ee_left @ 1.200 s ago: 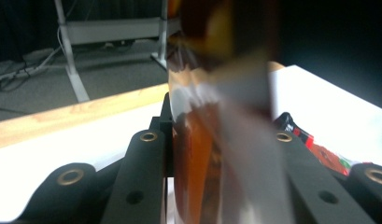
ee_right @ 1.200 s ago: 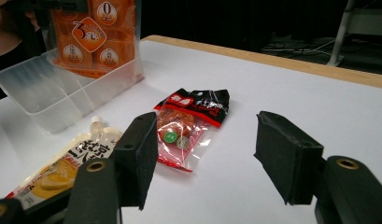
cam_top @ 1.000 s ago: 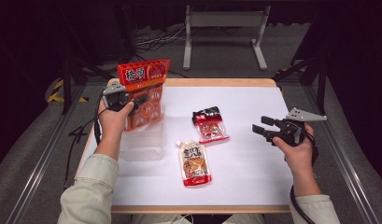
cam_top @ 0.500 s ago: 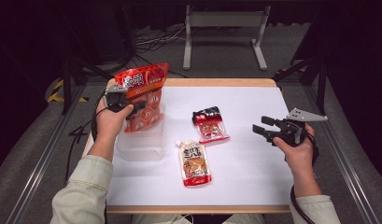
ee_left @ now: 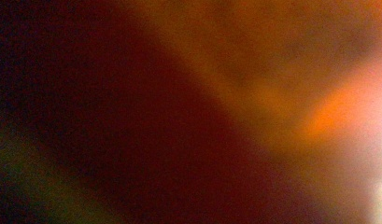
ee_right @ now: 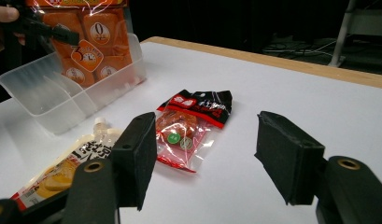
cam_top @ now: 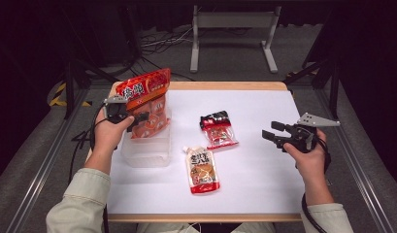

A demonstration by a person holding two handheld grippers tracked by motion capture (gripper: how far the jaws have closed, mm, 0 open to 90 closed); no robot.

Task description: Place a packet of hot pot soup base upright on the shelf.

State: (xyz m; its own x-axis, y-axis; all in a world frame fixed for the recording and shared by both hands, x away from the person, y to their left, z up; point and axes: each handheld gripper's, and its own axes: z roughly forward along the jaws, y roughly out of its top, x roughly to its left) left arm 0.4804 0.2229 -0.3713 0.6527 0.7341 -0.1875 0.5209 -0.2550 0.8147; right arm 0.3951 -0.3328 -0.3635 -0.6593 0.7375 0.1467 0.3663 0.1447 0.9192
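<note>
your left gripper [cam_top: 138,118] is holding its fingers clamped on the big orange snack bag [cam_top: 148,104], keeping it upright with its lower end sitting inside the clear plastic bin [cam_top: 146,153] at the left of the surface [cam_top: 264,184]. the left gripper view is just showing an orange blur pressed close to the lens. your right gripper [cam_top: 274,136] is hovering at the right with its fingers [ee_right: 137,156] spread wide and nothing between them. ahead of them the red and black packet [ee_right: 191,123] is lying flat mid-surface, and the spouted pouch [cam_top: 202,170] is resting just beside the bin.
</note>
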